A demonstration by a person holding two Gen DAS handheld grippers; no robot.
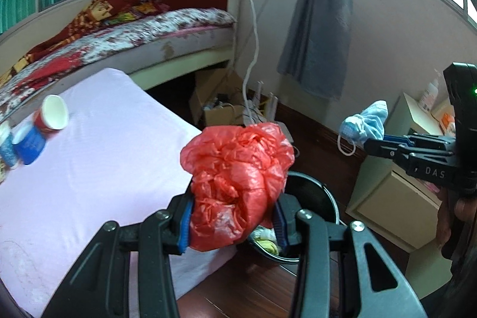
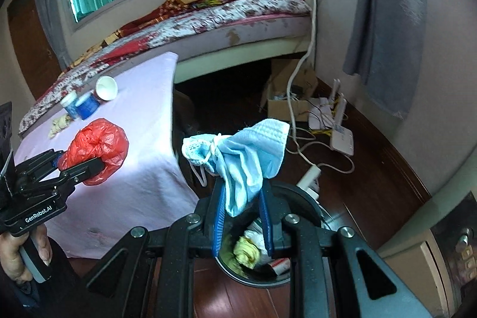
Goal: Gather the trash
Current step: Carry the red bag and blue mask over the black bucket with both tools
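Observation:
My left gripper (image 1: 232, 224) is shut on a crumpled red plastic bag (image 1: 238, 181), held over the corner of the pink-covered table (image 1: 98, 157) beside a black bin (image 1: 316, 195). The right wrist view shows that bag (image 2: 95, 149) in the left gripper (image 2: 85, 166) at the left. My right gripper (image 2: 243, 224) is shut on a light blue face mask (image 2: 244, 160), right above the bin (image 2: 301, 198), which holds yellowish scraps and wrappers. In the left wrist view the mask (image 1: 365, 122) hangs from the right gripper (image 1: 372, 143) at the right.
Paper cups (image 2: 105, 87) and blue tubs (image 2: 85, 106) lie on the table's far side. A bed (image 2: 238, 20) stands behind. A cardboard box (image 2: 286, 103), a router (image 2: 342, 139) and white cables (image 2: 310, 35) cover the wooden floor. A cream cabinet (image 1: 396, 198) stands at the right.

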